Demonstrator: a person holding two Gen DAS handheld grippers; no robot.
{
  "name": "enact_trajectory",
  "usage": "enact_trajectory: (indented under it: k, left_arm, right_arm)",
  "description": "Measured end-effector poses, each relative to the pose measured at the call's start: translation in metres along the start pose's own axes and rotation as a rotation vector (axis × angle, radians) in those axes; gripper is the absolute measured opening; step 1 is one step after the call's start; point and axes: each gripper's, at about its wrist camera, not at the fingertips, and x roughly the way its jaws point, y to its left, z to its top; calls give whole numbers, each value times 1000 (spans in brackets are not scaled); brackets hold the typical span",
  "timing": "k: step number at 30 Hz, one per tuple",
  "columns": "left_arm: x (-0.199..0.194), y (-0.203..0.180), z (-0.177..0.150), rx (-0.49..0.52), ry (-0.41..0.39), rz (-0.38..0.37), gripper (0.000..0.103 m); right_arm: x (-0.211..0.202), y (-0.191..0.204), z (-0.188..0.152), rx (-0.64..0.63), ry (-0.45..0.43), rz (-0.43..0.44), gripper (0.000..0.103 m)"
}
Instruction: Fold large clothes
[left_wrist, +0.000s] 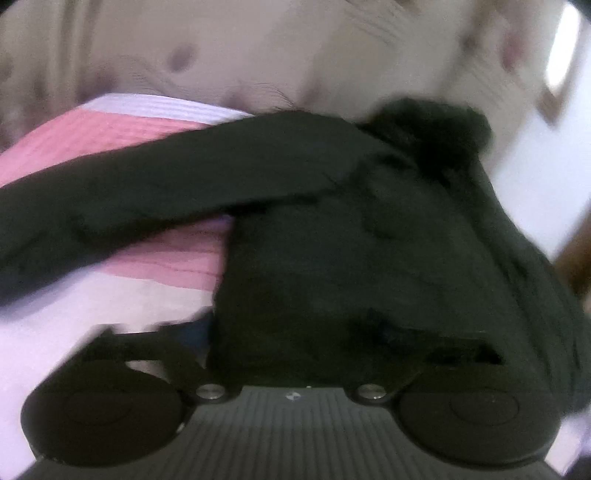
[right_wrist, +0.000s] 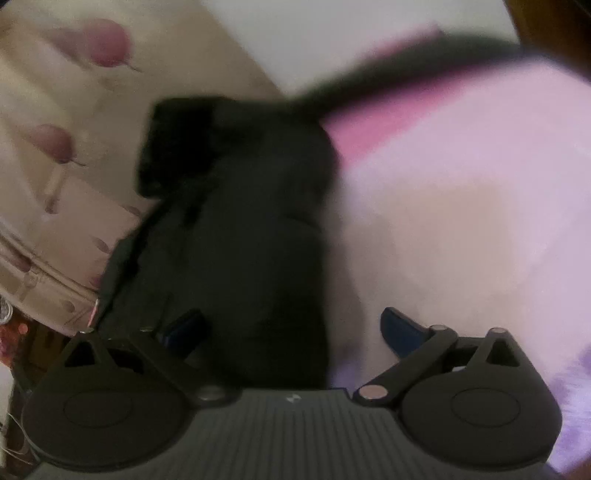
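The left gripper (left_wrist: 317, 343) is buried in the near hem of the dark garment (left_wrist: 351, 229): the cloth drapes over and between its jaws and hides the fingertips, so I cannot tell whether the pads press on it. The right gripper (right_wrist: 291, 325) has its jaws spread wide, the blue fingers (right_wrist: 400, 330) standing well apart; the near edge of the dark garment (right_wrist: 240, 236) lies between them, nearer the left finger, with nothing pinched.

The garment lies on the bed, its body bunched in a lump and one long sleeve (left_wrist: 147, 184) stretched out to the left in the left wrist view. Under it is a pink-and-white striped bedcover (left_wrist: 122, 136). Beyond that hangs a beige cloth with reddish flower prints (right_wrist: 59, 122). Both views are blurred.
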Motion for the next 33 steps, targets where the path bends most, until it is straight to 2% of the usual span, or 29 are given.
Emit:
enact_trajectory:
  k: [1, 2, 3, 5, 9, 13, 16, 21, 22, 23, 24, 25, 26, 27, 28, 29, 31, 33]
  left_arm:
    - [-2, -8, -1, 44, -7, 40, 40]
    - [-6, -12, -2, 58, -14, 41, 30]
    - [-13, -14, -4, 52, -27, 31, 20]
    - [-31, -16, -8, 39, -47, 31, 18]
    - [-78, -17, -34, 29, -58, 13, 17]
    - [-120, -15, -71, -8, -51, 1, 17]
    - [-136, -15, -91, -15, -52, 9, 18]
    - [-149, -9, -104, -61, -65, 12, 18]
    - [-151, -9, -106, -62, -72, 10, 20]
    - [-154, -7, -108, -56, -84, 20, 27]
    - [-160, -8, -108, -46, -103, 45, 30]
    - [-165, -7, -106, -34, -123, 68, 33]
    - [-176, -8, -104, -22, -162, 115, 47]
    - [-184, -8, -101, -13, -200, 146, 58]
    - [-195, -10, -97, -4, -246, 176, 83]
    - [-205, -11, -91, 1, -294, 201, 97]
    - [-216, -16, -78, 14, -362, 206, 97]
    - [-214, -26, -54, 49, -380, 169, 96]
  right_arm:
    - [8, 5, 2, -7, 41, 23, 30]
    - [13, 3, -3, 8, 74, 16, 23]
    - [15, 1, -2, 24, 81, 0, 22]
    - [9, 6, -3, 8, 60, -1, 15]
    - [-23, 8, -10, 31, 15, 52, 13]
    - [-54, 6, -29, 51, 27, 64, 13]
    - [-66, 0, -47, 63, 46, 60, 13]
    - [-68, -12, -68, 122, 59, 62, 13]
    - [-68, -14, -71, 134, 63, 65, 16]
    - [-68, -18, -74, 149, 72, 71, 17]
    - [-70, -21, -77, 161, 76, 67, 20]
    - [-73, -24, -77, 177, 74, 48, 32]
    - [-78, -27, -74, 193, 70, 14, 48]
    - [-86, -28, -70, 202, 55, -25, 53]
    - [-98, -27, -65, 193, 11, -65, 60]
    - [-112, -25, -60, 175, -40, -90, 60]
    - [-138, -10, -43, 99, -147, -117, 60]
    - [-155, 23, -20, -48, -242, -97, 60]
